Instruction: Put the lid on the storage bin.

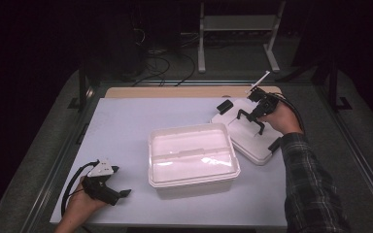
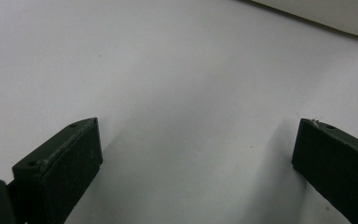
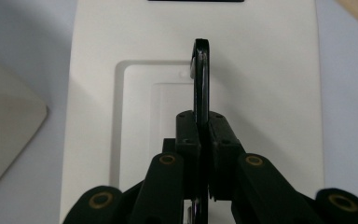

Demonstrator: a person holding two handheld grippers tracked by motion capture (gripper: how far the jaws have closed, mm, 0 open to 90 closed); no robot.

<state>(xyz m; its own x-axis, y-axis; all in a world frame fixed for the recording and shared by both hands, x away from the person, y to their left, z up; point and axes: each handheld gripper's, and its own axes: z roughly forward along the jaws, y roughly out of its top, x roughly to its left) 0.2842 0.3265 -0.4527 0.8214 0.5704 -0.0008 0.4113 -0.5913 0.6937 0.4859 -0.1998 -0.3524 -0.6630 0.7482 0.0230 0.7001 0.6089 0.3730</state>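
A flat white lid [image 1: 245, 133] with a black handle [image 3: 200, 77] standing upright at its middle and black clips at its edges lies on the counter, just right of the open white box [image 1: 192, 155], askew

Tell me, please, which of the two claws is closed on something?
The right claw, over the white lid, is shut on the lid's black handle. The left claw stands open above the bare white table.
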